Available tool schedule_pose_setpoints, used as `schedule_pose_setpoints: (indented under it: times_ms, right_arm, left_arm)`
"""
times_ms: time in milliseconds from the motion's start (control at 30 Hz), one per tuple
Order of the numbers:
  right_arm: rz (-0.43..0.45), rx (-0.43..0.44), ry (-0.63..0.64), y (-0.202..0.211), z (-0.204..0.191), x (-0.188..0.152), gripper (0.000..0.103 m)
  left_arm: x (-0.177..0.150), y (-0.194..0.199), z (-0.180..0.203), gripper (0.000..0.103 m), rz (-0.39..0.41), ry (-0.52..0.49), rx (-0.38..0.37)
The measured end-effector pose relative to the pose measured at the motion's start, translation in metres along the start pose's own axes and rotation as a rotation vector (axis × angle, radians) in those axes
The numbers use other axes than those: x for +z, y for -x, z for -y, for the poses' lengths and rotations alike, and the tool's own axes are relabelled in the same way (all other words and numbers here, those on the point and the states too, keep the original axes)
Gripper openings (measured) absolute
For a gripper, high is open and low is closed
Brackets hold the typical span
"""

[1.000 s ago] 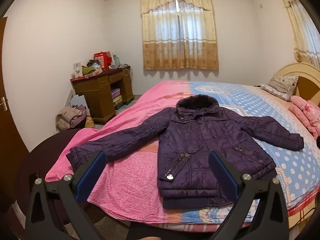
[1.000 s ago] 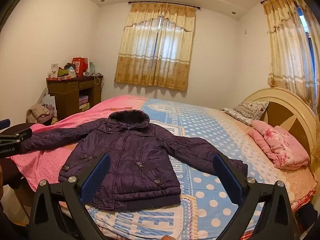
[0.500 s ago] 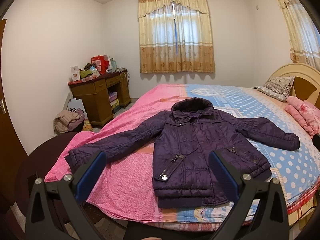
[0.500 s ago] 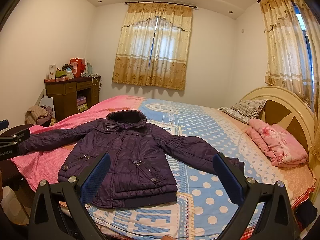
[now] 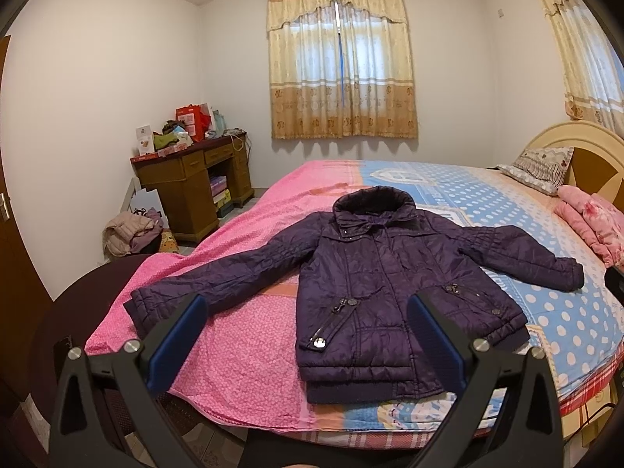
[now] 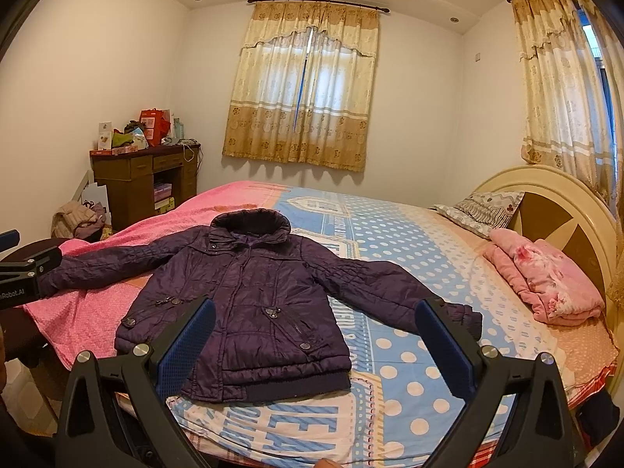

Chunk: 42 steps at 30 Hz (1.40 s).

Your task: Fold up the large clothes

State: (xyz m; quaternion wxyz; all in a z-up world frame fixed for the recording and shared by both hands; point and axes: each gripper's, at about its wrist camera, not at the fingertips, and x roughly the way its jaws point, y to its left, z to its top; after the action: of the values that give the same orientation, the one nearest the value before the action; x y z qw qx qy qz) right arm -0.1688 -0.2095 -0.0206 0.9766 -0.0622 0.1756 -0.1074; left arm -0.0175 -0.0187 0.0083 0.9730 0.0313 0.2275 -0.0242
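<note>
Jacket (image 5: 386, 284) lies flat on the bed (image 5: 518, 202), puffy, soft and likely slippery, so grab a sleeve cuff; left gripper (image 5: 308, 347) and right gripper (image 6: 316, 351) are wide open, empty.

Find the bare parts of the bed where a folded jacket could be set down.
Free: blue dotted sheet between the jacket and the pillow; pink cover below the jacket's outstretched sleeve. Crowded: the headboard end, with the folded pink blanket.
</note>
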Motion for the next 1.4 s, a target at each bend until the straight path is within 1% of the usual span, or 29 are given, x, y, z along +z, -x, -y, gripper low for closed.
schedule_pose_setpoints:
  times_ms: [1400]
  right_arm:
    - [-0.012,0.015,0.005,-0.0053,-0.0031,-0.0035,0.102]
  left_arm:
    - [-0.0069,-0.0056,-0.0004,0.103,-0.017,-0.009,-0.011]
